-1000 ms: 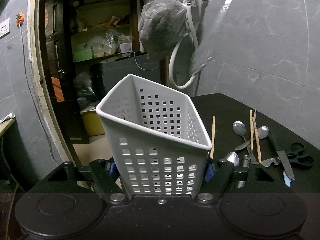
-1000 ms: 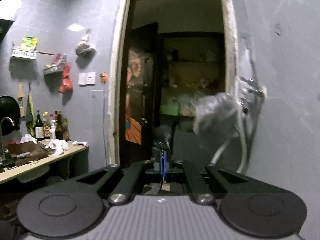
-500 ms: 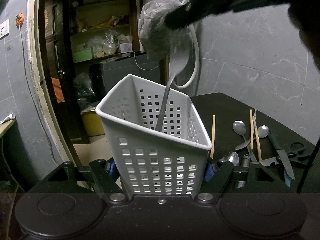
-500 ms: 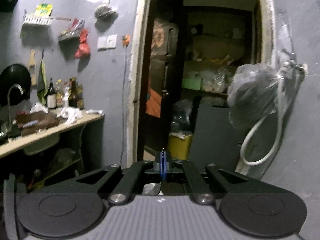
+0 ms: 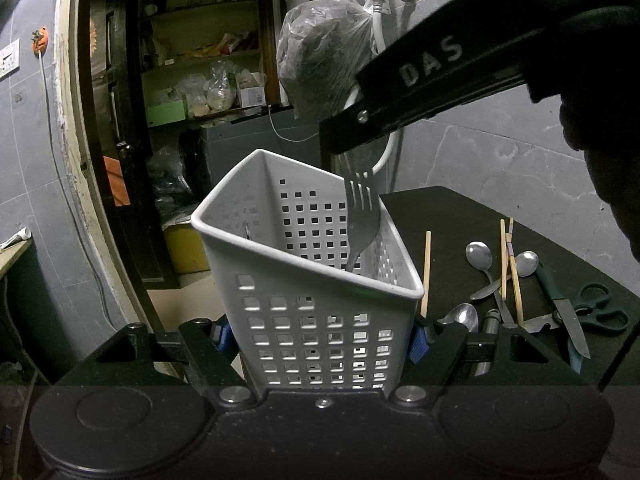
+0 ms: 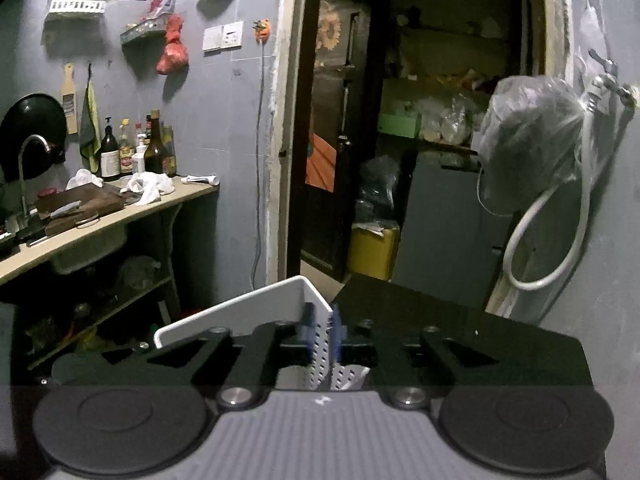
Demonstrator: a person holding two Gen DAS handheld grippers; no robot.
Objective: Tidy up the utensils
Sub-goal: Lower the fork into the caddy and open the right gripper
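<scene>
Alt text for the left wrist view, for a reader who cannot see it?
A white perforated basket sits gripped in the left gripper, while the right gripper above lowers a fork into it, handle down. Spoons, chopsticks, a knife and scissors lie on the dark table.

The left gripper sits low and level-ish, its jaws spread wide and pressed against a basket's sides, while the right gripper reaches in from above, tilted downward, its jaws just parting with a narrow gap between the blue pads.
</scene>
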